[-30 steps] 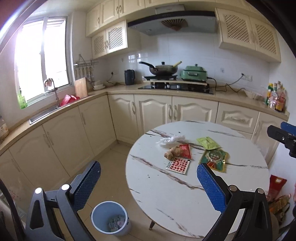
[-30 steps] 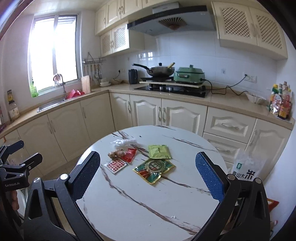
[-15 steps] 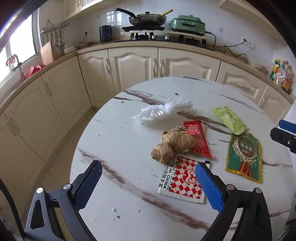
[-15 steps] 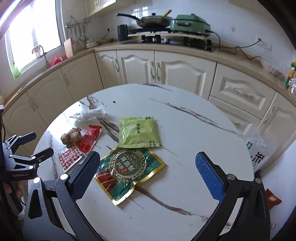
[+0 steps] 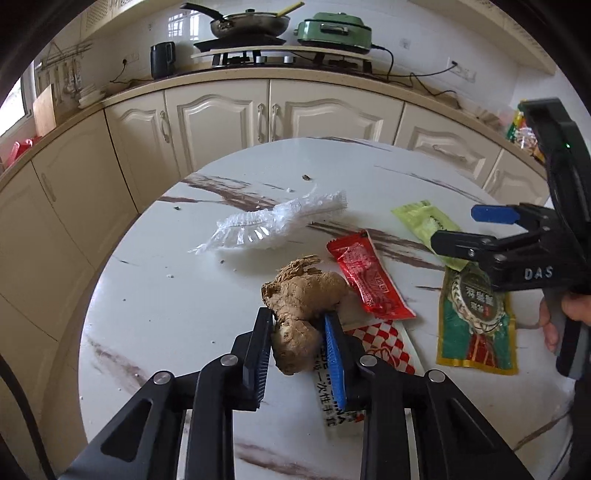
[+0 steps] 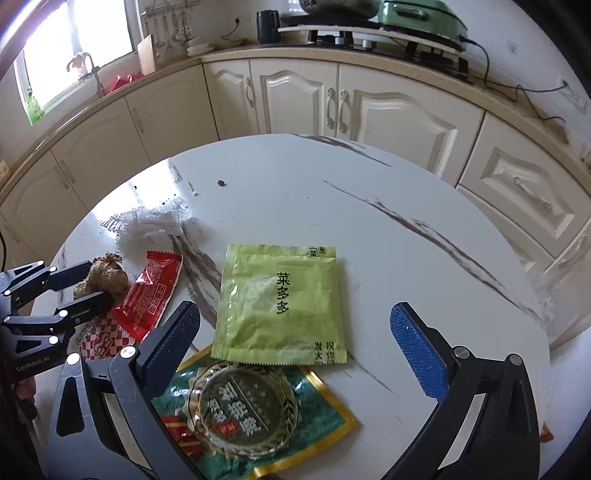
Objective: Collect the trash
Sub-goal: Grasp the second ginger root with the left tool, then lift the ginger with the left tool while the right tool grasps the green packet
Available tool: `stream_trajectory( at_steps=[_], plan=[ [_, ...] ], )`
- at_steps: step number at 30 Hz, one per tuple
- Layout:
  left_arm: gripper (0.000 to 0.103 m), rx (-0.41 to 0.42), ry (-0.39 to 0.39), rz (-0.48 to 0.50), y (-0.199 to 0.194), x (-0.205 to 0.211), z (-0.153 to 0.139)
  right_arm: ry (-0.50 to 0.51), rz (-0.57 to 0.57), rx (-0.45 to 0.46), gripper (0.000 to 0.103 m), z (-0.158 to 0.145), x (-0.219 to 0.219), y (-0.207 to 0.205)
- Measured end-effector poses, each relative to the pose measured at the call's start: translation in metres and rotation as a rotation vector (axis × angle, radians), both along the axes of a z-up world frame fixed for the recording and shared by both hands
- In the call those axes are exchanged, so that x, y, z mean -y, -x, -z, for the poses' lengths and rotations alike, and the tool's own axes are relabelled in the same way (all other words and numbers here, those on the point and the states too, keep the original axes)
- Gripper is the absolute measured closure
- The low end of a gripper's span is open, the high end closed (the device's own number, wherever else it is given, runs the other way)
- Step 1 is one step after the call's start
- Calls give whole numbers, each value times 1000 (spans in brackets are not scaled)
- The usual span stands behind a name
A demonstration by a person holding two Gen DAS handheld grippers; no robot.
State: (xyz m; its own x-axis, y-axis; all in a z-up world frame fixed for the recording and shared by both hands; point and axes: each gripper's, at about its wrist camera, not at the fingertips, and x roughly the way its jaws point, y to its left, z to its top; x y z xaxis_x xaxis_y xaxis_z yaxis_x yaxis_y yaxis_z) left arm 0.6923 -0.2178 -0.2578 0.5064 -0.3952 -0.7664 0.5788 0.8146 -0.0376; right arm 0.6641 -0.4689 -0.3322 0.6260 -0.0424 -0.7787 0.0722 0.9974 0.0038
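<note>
A round white table (image 5: 155, 325) with brown marble veins carries the litter; behind it cream cabinets (image 5: 218, 114) run in a curve under a beige counter, with a stove and pan (image 5: 247, 26), a green electric pot (image 5: 334, 31) and a black kettle (image 5: 161, 59) at the wall, and a window (image 6: 77, 40) off toward 10 o'clock in the right wrist view.

The left gripper (image 5: 297, 349) has its jaws drawn in tight on the near end of the ginger root (image 5: 304, 295), one pad on each flank; the root's knobbly far end sticks out toward 12 o'clock. The right gripper (image 6: 295, 347) has its jaws spread wide, nothing between them, poised above the near edge of the light green sachet (image 6: 282, 302).

Counted near to far: one red-and-white checkered packet (image 5: 384, 343) under the left gripper's right finger, one dark green and gold pouch (image 6: 243, 413) partly under the sachet, one ginger root, one red sachet (image 5: 369, 280) at 1 o'clock just beside the ginger, one light green sachet, one crumpled clear plastic wrapper (image 5: 273, 225) at 12 o'clock, farthest out.
</note>
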Motion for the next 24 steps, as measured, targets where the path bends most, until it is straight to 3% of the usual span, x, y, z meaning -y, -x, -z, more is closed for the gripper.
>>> stream_trajectory(
  at_steps=[7, 9, 10, 12, 13, 14, 17, 21, 24],
  plan=[
    [81, 10, 61, 0, 17, -21, -7, 18, -30, -54, 0, 17, -9, -18],
    [81, 10, 80, 6, 26, -22, -10, 20, -19, -45, 5, 16, -6, -18],
    [81, 7, 86, 5, 29, -24, -11, 17, -18, -40, 11, 15, -5, -17],
    [81, 8, 96, 4, 35, -29, -14, 20, -15, -31, 37, 10, -1, -15],
    [81, 8, 102, 2, 40, -28, -16, 18, -16, -35, 56, 8, 1, -14],
    [81, 7, 109, 1, 42, -30, -19, 19, -21, -41, 65, 7, 2, -13],
    [81, 17, 130, 6, 54, -38, -29, 20, -22, -40, 80, 5, 5, -9],
    [81, 33, 159, 10, 73, -52, -48, -1, 12, 18, 84, -4, 12, 6],
    [81, 54, 186, 0, 90, -69, -63, -17, 11, 77, 84, -28, 5, 23]
  ],
)
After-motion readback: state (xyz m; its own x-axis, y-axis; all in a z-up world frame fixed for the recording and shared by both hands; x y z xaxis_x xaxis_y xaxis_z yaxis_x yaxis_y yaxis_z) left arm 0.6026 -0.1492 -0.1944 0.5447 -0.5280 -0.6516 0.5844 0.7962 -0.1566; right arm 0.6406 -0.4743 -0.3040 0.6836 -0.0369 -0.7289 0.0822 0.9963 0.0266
